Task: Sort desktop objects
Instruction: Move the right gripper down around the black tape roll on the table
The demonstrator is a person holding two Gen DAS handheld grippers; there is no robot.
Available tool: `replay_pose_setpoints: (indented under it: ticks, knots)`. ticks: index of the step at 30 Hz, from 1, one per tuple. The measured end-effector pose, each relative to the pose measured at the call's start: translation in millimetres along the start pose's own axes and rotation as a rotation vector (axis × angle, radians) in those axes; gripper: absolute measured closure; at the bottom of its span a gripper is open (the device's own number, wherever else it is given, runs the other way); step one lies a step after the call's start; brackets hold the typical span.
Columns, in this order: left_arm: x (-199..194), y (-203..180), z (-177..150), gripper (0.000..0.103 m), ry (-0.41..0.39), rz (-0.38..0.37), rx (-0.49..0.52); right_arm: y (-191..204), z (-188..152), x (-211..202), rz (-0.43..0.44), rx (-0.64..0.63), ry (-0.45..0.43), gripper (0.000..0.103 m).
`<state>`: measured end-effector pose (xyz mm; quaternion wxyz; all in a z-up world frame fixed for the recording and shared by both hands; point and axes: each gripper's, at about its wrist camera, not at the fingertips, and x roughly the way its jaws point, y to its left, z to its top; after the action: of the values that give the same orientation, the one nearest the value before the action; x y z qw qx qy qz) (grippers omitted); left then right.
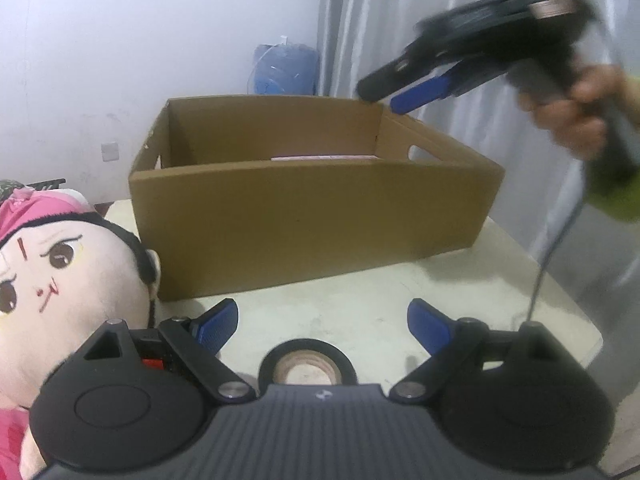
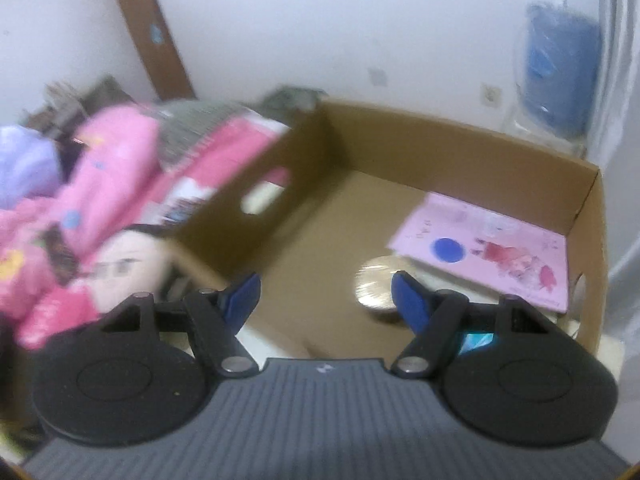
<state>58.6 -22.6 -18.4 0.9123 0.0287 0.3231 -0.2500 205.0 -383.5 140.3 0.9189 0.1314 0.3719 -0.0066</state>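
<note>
Where the pale table [image 1: 500,304] carries its load, one open cardboard box [image 1: 312,216] stands, brown, with a cut-out handle slot in each end wall. Contents, as seen from the right wrist view: one pink illustrated card or booklet [image 2: 492,248] lying flat against the far right corner, bearing a blue disc; one round pale-gold item [image 2: 376,288] just beside and below it (blurred, so its kind cannot be told); a white item under the pink card, barely showing. Remaining box floor is bare cardboard.

Outside the box, on the table: one roll of black tape [image 1: 307,370], lying flat, near the camera and between the fingers of the left gripper [image 1: 323,326] but not touched by them; one plush doll [image 1: 60,280] in pink clothing, just left of the box, touching or nearly touching its wall.

Grippers, two. Left: blue pads spread wide, released, nothing grasped. Right gripper [image 2: 325,304]: raised above the box's right end, held by a hand [image 1: 576,120]; fingers parted, nothing between them.

Background: one blue wrapped bundle [image 1: 284,70] by the wall; grey curtain [image 1: 400,20].
</note>
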Motion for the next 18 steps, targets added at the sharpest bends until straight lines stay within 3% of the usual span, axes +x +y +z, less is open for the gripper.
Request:
replay_pose_setpoints:
  ticks: [4,8,10,15,18]
  knots:
    - [-0.1,-4.2,-7.1,0.01,-0.003,-0.009,0.006,20.3,-23.1,-21.2,0.064,-0.009,-0.011,0.03]
    - [-6.1,-8.8,-14.5,0.01,-0.014,-0.019,0.025,37.1,-42.0,-7.0,0.112,0.003,0.055,0.032]
    - [-9.2,-11.4,-18.3,0.01,-0.025,-0.018,0.038,45.8,-53.6,7.5,0.107,0.0,0.091,0.033]
    - [-18.2,-19.2,-33.3,0.01,-0.048,-0.007,0.058,65.1,-84.3,47.8,0.083,-0.029,0.19,0.047]
    - [-23.8,-22.1,-40.0,0.01,-0.052,-0.005,0.059,73.7,-98.0,70.0,0.04,-0.072,0.235,0.051]
